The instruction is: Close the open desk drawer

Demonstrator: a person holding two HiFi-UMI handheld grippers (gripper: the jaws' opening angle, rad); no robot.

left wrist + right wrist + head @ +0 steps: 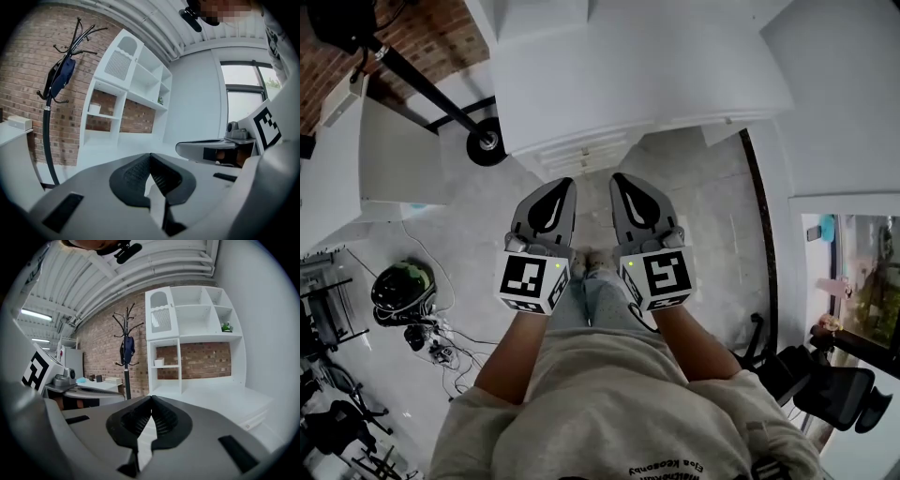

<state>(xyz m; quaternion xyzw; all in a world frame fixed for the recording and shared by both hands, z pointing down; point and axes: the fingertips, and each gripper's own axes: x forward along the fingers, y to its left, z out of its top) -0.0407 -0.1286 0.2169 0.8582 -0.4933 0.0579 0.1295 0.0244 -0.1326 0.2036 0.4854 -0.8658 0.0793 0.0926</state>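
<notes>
At 12 o'clock in the head view stands a white counter (pixel 656 75), and the desk drawer (pixel 581 155) shows as narrow white fronts under its near edge. From this steep angle I cannot tell how far it stands out. Just short of it, the left hand-held gripper (pixel 565 186) and the right hand-held gripper (pixel 623 183) are held side by side over the grey floor (pixel 703 216), both pointing toward 12 o'clock and apart from the drawer. Each carries a marker cube (pixel 532 281) at its rear. A coat rack (pixel 431 94) leans in from 10 o'clock, and a helmet (pixel 401 291) lies on the floor at 9 o'clock.

Through the left gripper view, the left hand-held gripper (pixel 150 157) is closed: its ribbed black pads meet at the tips with nothing between them. Beyond, a white shelf unit (pixel 136 93) stands at 12 o'clock against a brick wall (pixel 28 70), with the coat rack (pixel 47 117) at 9 o'clock and a window (pixel 239 93) at 2 o'clock. The right hand-held gripper (pixel 220 147) shows at 3 o'clock.

Through the right gripper view, the right hand-held gripper (pixel 151 399) is likewise closed and empty, tips touching. The shelf unit (pixel 192 333) rises at 1 o'clock above the counter (pixel 220 394), and the desk drawer (pixel 255 419) sits at 4 o'clock below the counter's edge. The coat rack (pixel 125 362) stands at 11 o'clock.
</notes>
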